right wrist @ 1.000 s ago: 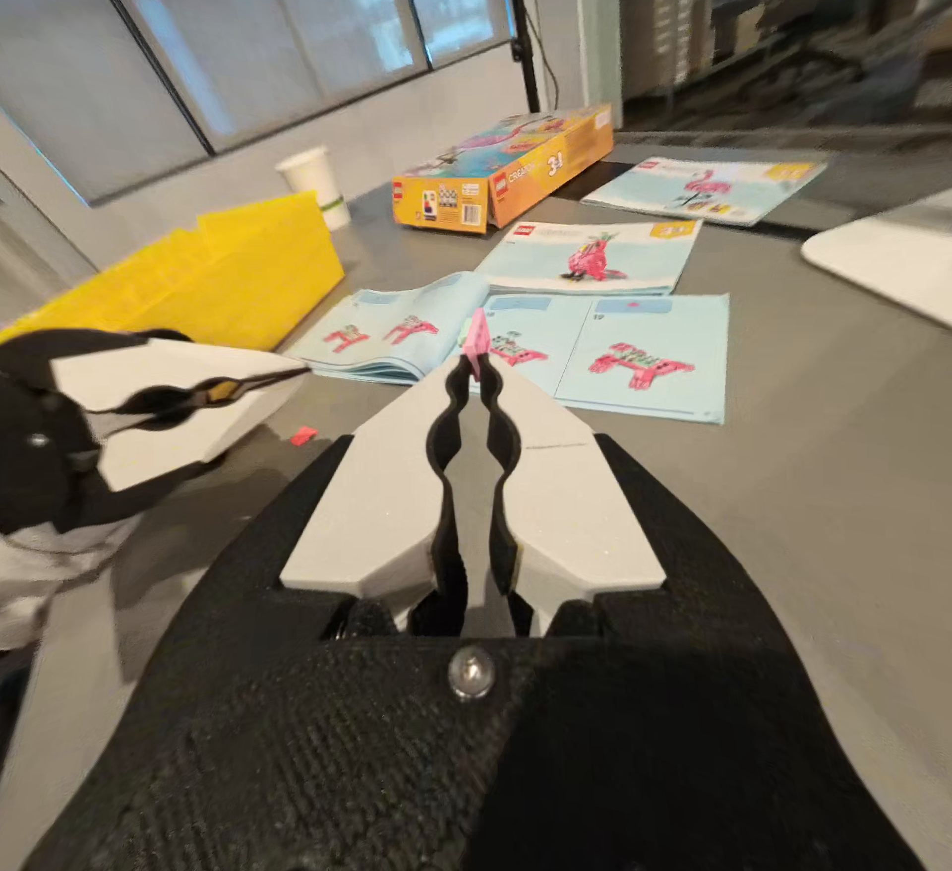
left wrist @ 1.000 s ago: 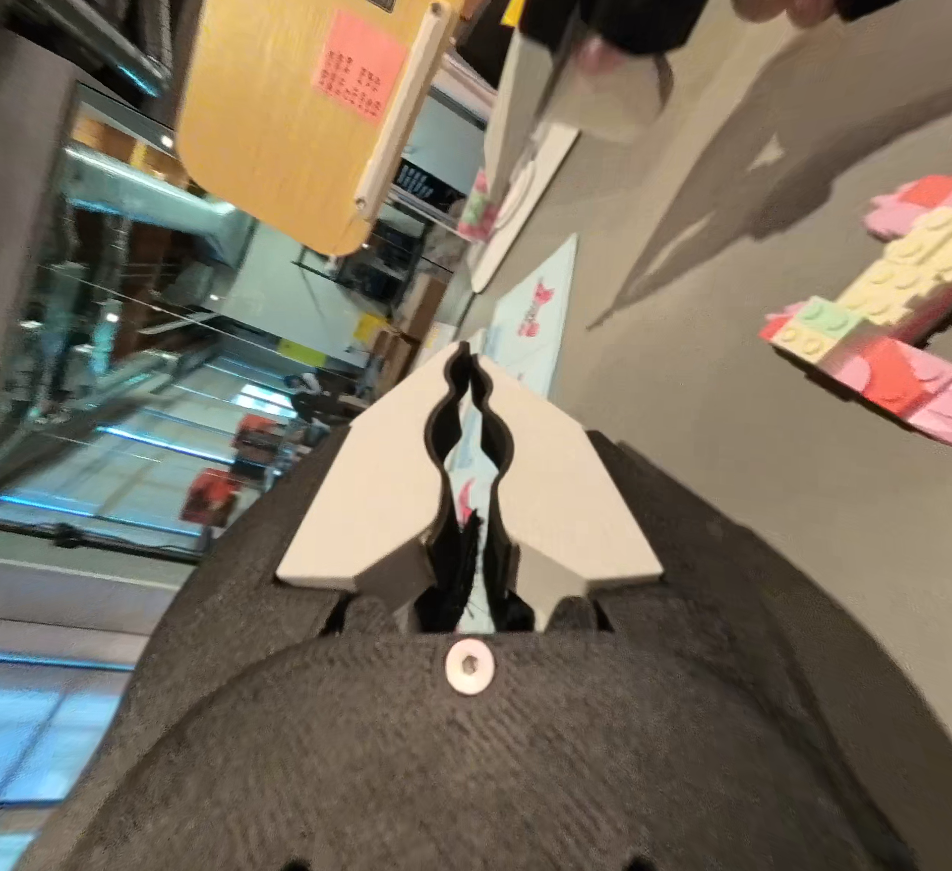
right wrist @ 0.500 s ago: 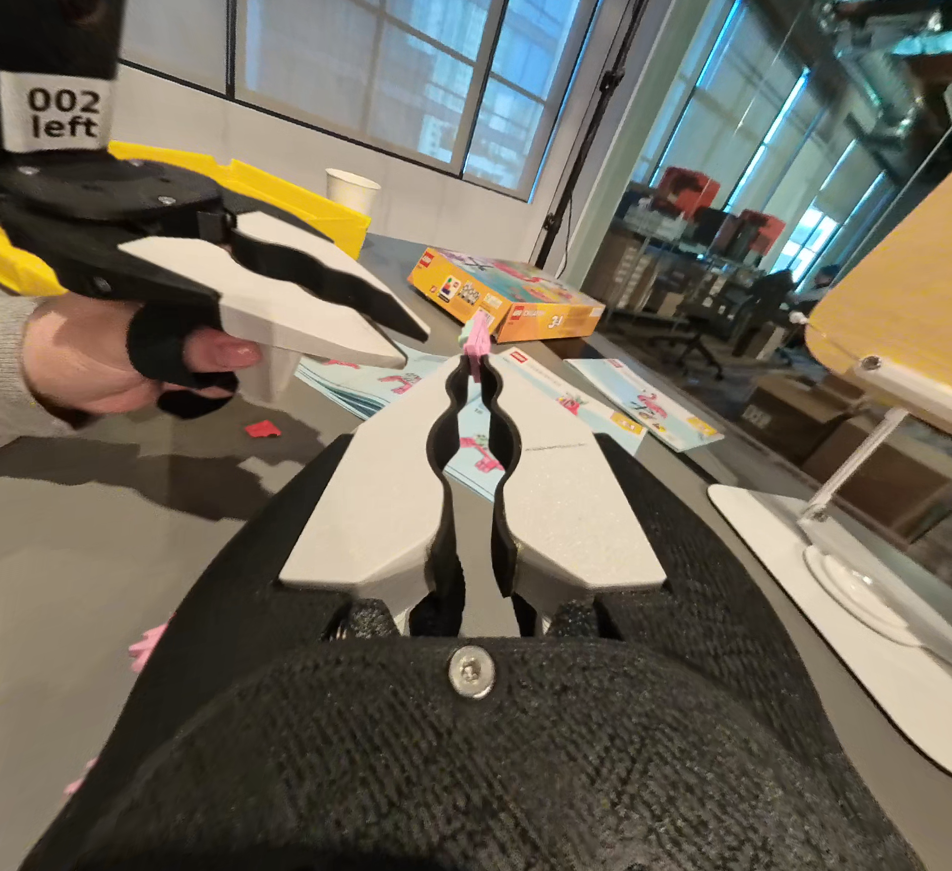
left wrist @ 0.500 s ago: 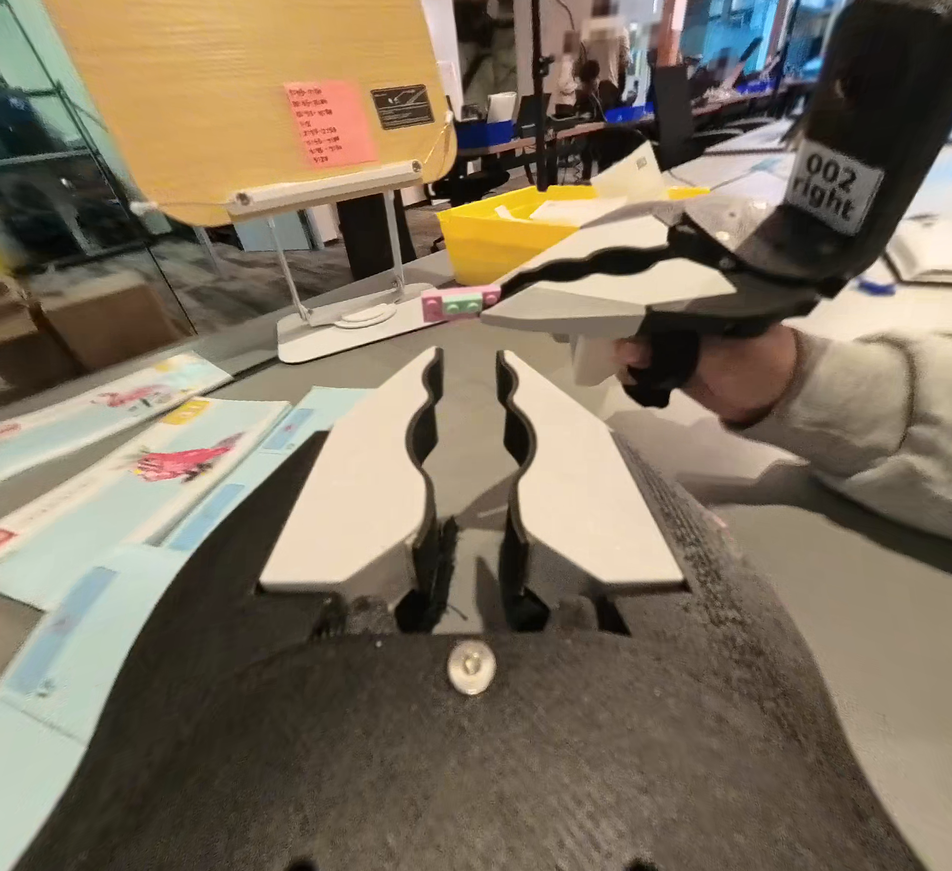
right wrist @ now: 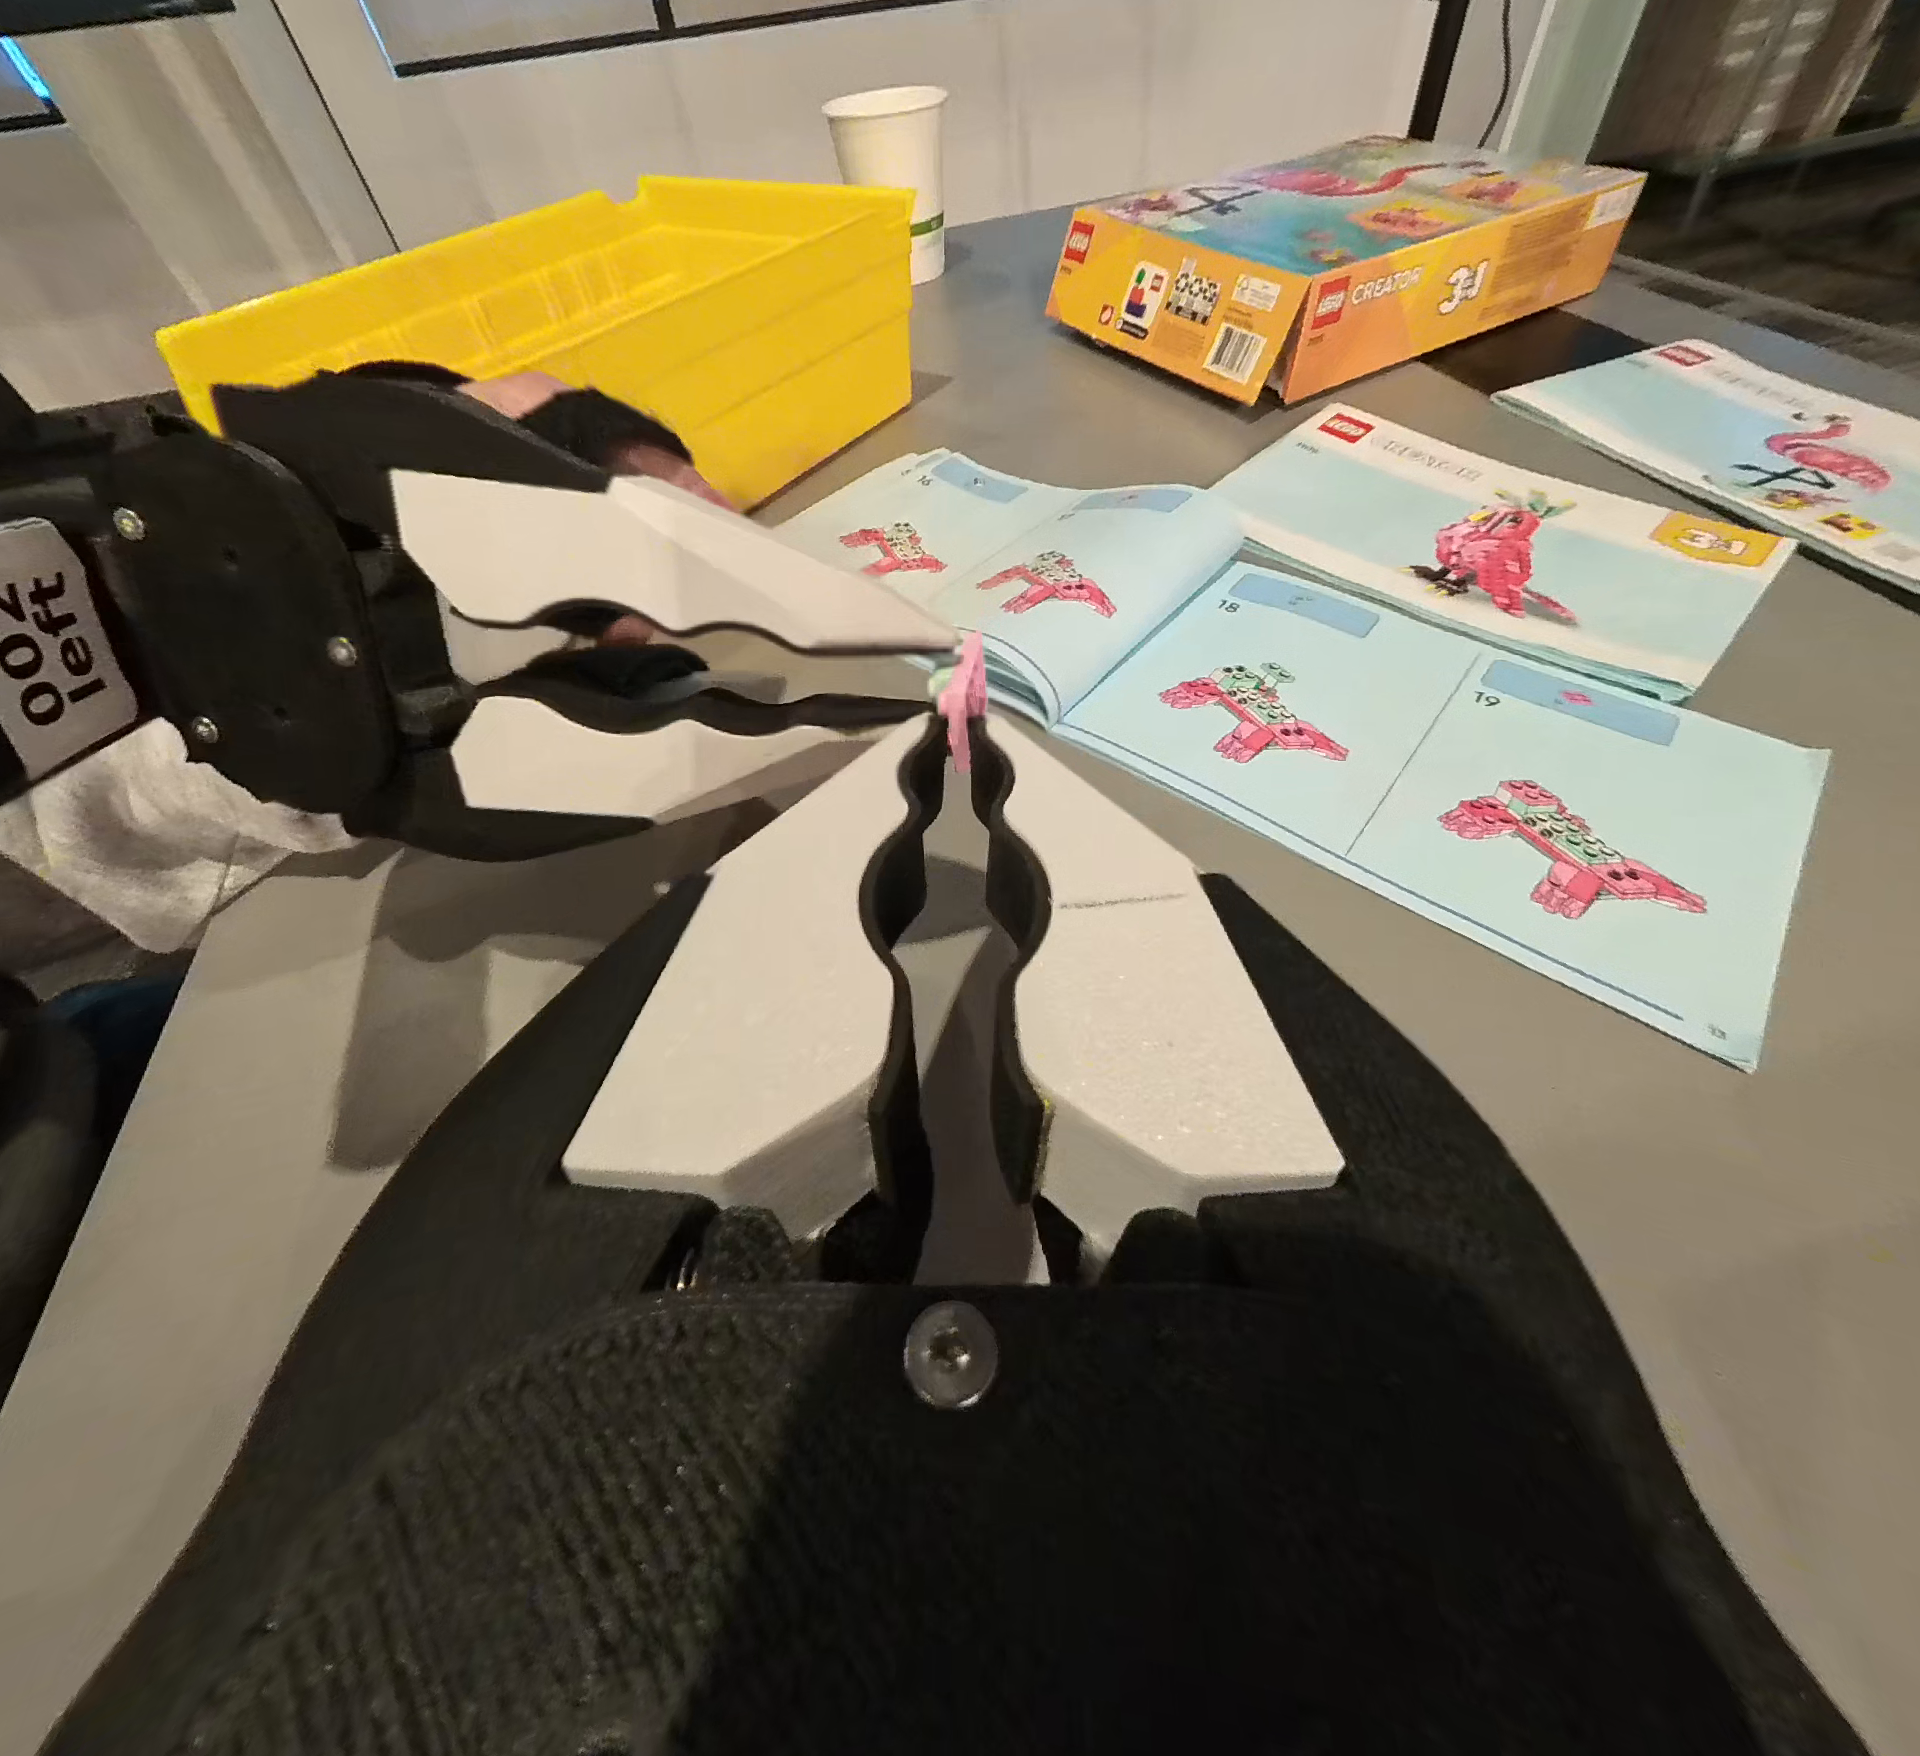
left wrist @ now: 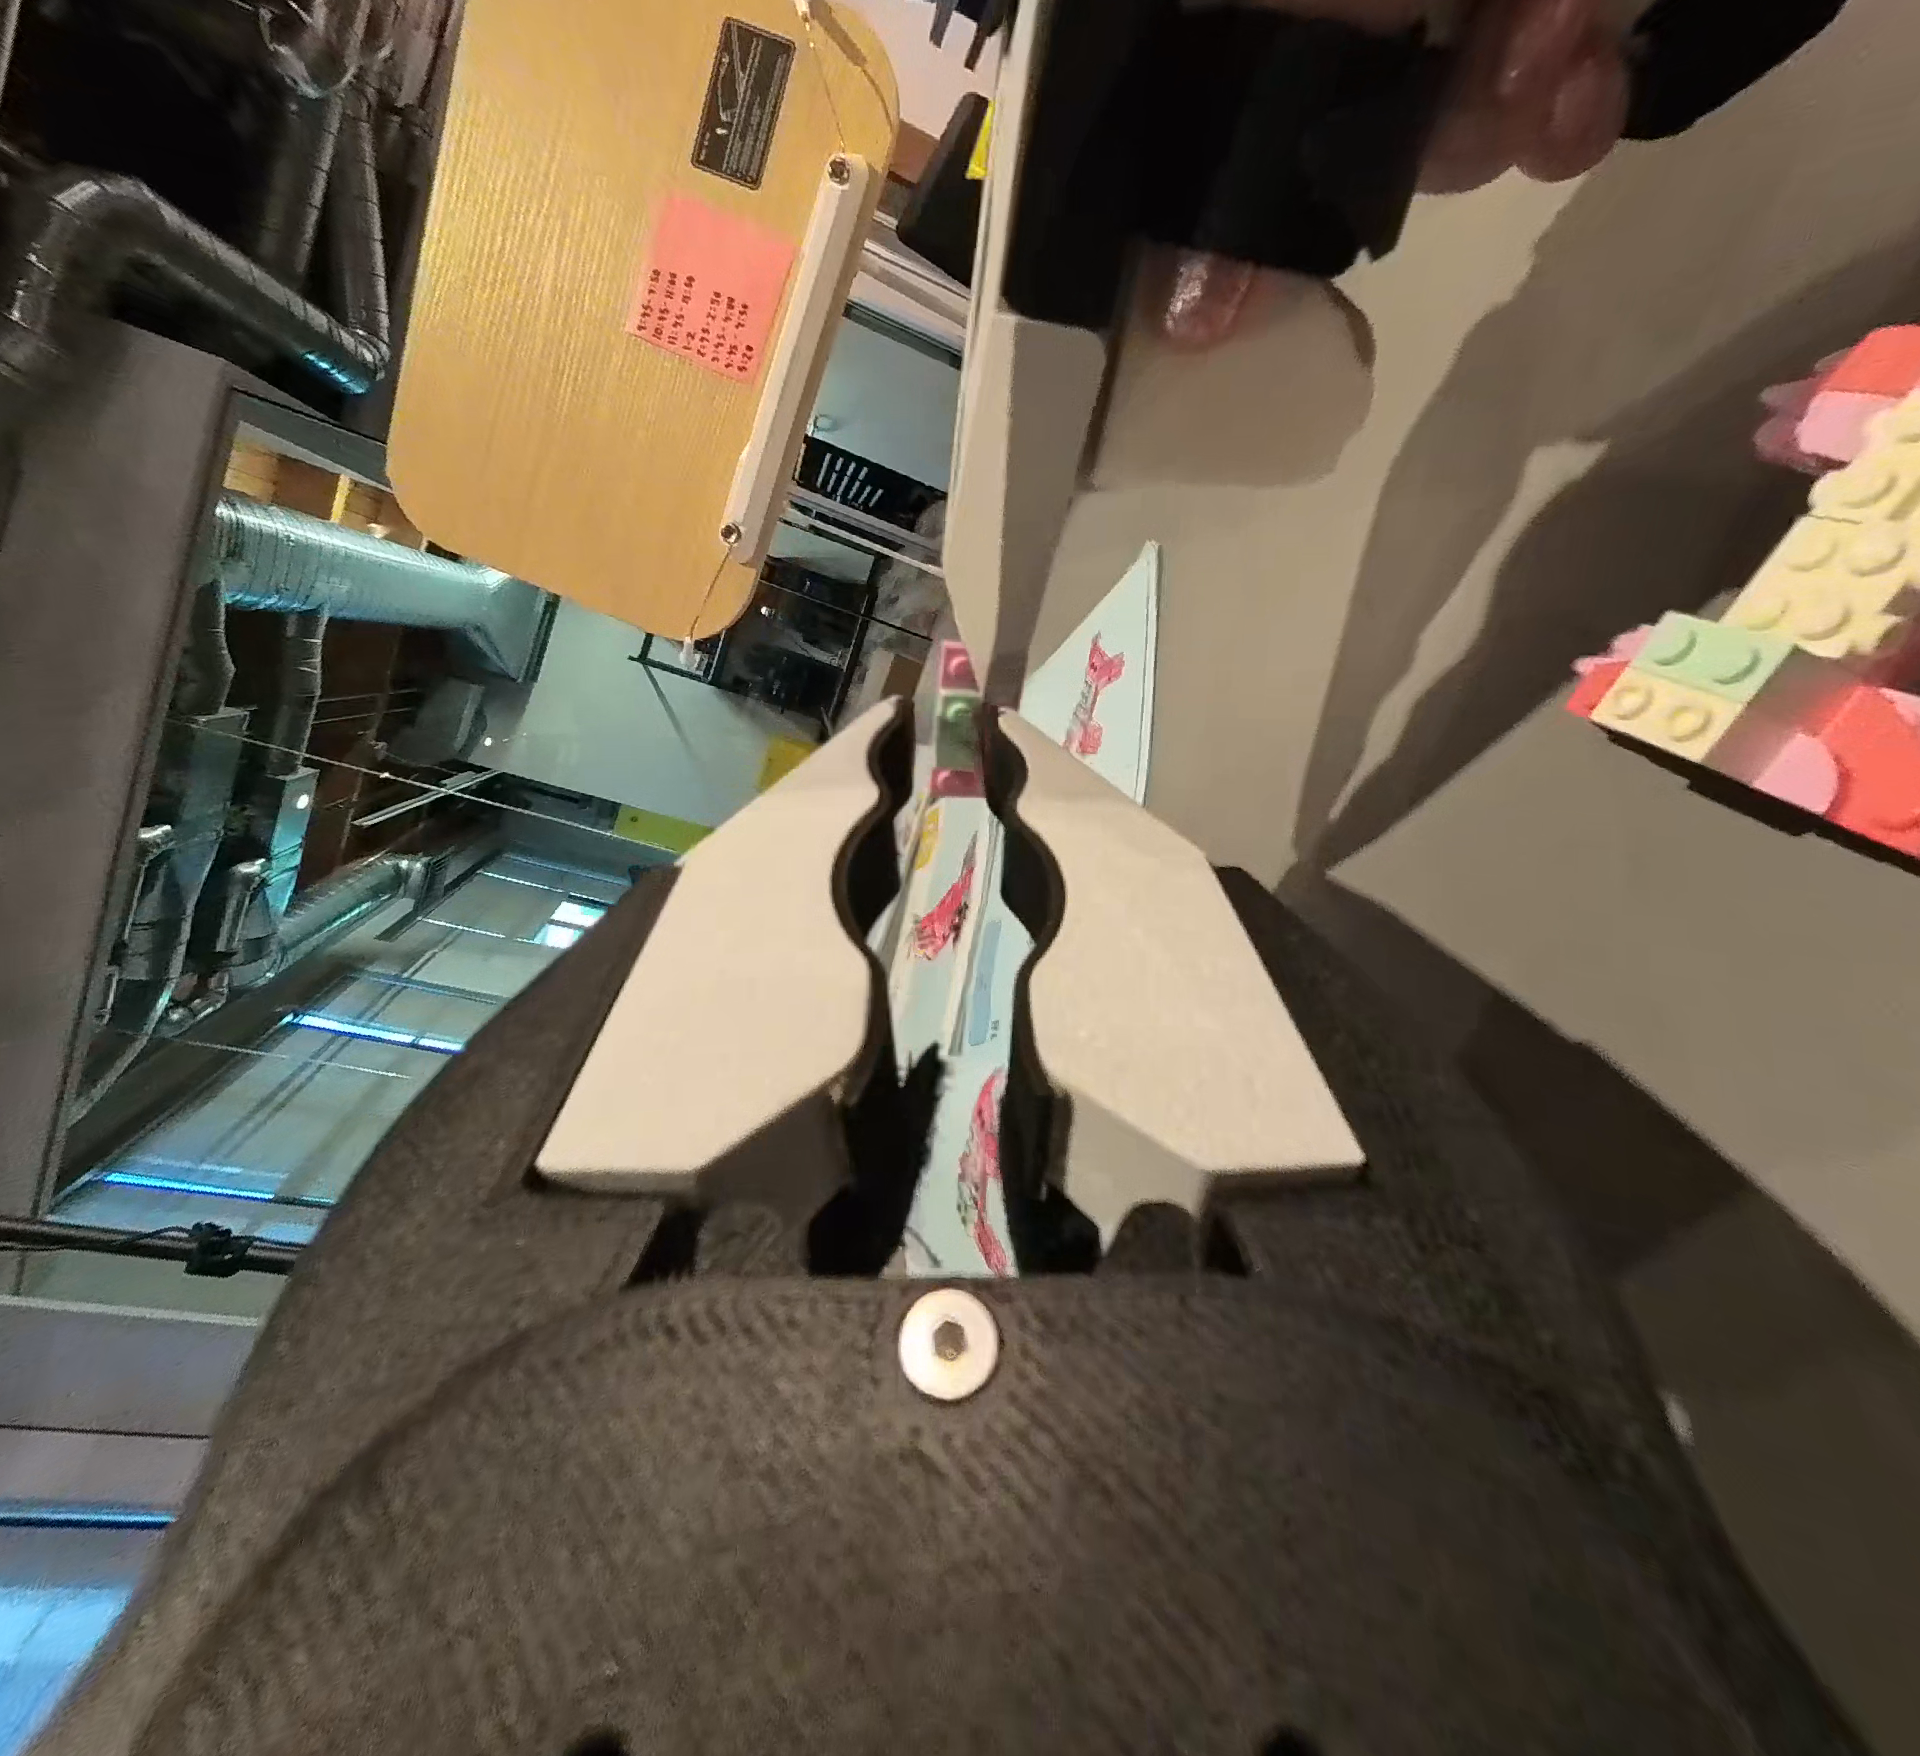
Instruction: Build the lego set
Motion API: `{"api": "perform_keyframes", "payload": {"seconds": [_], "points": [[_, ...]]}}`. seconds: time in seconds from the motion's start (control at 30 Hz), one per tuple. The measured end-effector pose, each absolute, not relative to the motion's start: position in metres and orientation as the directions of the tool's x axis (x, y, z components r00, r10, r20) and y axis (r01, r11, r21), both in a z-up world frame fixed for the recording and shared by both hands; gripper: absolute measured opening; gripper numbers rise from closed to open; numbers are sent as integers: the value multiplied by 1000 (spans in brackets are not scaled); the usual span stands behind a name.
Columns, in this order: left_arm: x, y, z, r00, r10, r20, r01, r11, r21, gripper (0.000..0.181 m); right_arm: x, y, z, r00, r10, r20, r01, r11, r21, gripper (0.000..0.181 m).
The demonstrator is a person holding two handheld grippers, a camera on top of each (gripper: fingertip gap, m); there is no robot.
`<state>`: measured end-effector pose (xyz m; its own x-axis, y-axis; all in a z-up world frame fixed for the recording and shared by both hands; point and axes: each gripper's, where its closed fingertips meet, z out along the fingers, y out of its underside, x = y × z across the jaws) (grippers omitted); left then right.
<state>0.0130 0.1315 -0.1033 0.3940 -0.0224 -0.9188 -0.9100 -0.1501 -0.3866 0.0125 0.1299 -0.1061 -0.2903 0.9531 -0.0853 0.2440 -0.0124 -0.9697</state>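
My right gripper (right wrist: 961, 756) is shut on a small pink and green plate piece (right wrist: 964, 698), which sticks up out of its tips above the table. My left gripper (right wrist: 935, 676) comes in from the left with its tips at the upper end of the piece. In the left wrist view, the left gripper (left wrist: 956, 719) has its jaws narrowly open on either side of the piece (left wrist: 958, 717), with thin gaps showing. The right gripper's finger (left wrist: 1023, 459) reaches down to it. A part-built pink, red, cream and green model (left wrist: 1766, 667) lies on the grey table (right wrist: 1351, 1239).
An open instruction booklet (right wrist: 1351, 719) and two more booklets (right wrist: 1507, 553) lie beyond the grippers. An orange set box (right wrist: 1351, 272), a yellow bin (right wrist: 623, 324) and a white paper cup (right wrist: 894, 158) stand further back. A wooden board on a stand (left wrist: 623, 272) is nearby. Left and right tips are no more than a few centimetres apart.
My left gripper has swung in and rolled over to the piece held by the right gripper. Its jaws have narrowed from wide open. The right gripper still holds the piece.
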Motion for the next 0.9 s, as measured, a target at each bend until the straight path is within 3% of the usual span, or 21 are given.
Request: {"api": "perform_keyframes", "payload": {"seconds": [0.33, 0.47, 0.67, 0.9], "points": [[9, 134, -116, 321, -37, -946, -929, -205, -307, 9, 13, 125, -113, -310, 949, -56, 273, 32, -961, 5], [3, 133, -108, 445, -6, -895, -875, -214, -434, 7, 13, 122, -104, -319, 946, -52, 212, 18, -977, 1], [2, 134, -100, 665, -6, -747, -736, -180, -653, 7, 7, 123, -100, -246, 967, 66, 141, 103, -985, 12], [4, 133, -97, 763, -39, -646, -644, -144, -752, 6, 6, 122, -95, -208, 964, 164, 94, 187, -978, 5]]}}
